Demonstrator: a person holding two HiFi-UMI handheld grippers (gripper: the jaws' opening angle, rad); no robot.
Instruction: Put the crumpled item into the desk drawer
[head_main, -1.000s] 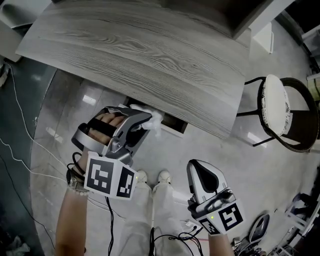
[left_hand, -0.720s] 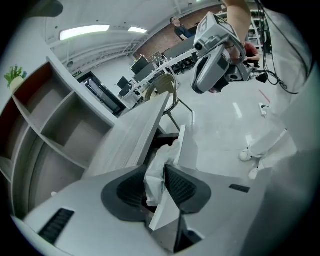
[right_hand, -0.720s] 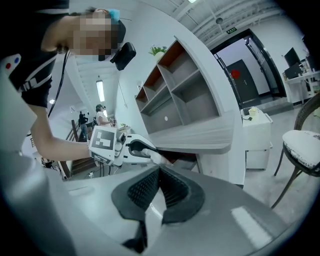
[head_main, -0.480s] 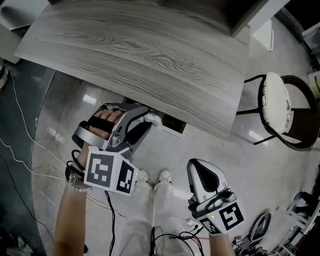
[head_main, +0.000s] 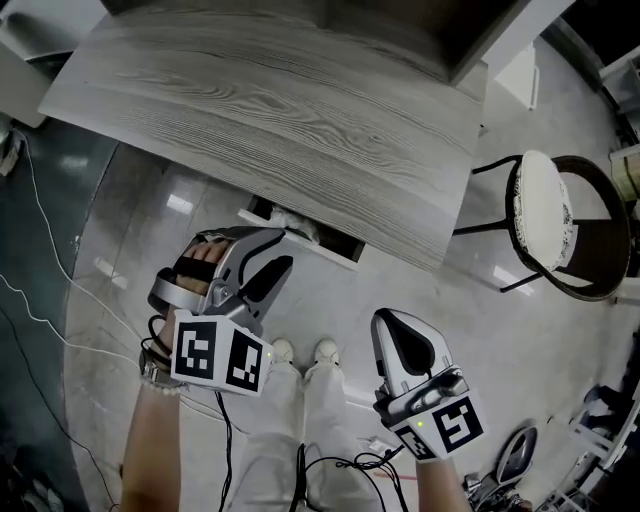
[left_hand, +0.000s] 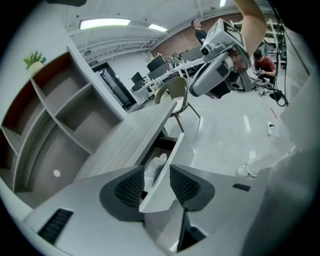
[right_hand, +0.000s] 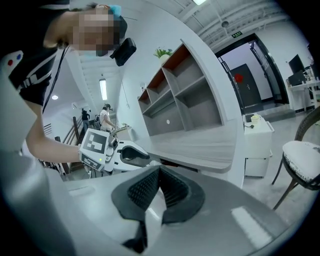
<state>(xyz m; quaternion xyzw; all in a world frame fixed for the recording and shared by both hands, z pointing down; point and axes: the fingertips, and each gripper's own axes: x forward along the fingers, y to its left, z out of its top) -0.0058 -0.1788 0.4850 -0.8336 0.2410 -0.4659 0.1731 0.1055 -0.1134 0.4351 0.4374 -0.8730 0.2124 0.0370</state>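
White crumpled item lies inside the open pale desk drawer; left tool just opened, jaws apart; right tool closed. Next, probably: shut drawer.

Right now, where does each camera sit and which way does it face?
Head view: on the person's head, facing steeply down at desk, open drawer, left gripper, right gripper, forearms, legs.
Left gripper view: on the left gripper, along its fingers, just opened and gripping nothing, toward the crumpled item in the drawer; right gripper shows.
Right gripper view: on the right gripper, past shut fingers toward desk and shelves; left gripper and arm show.
Shared: every view shows the desk.
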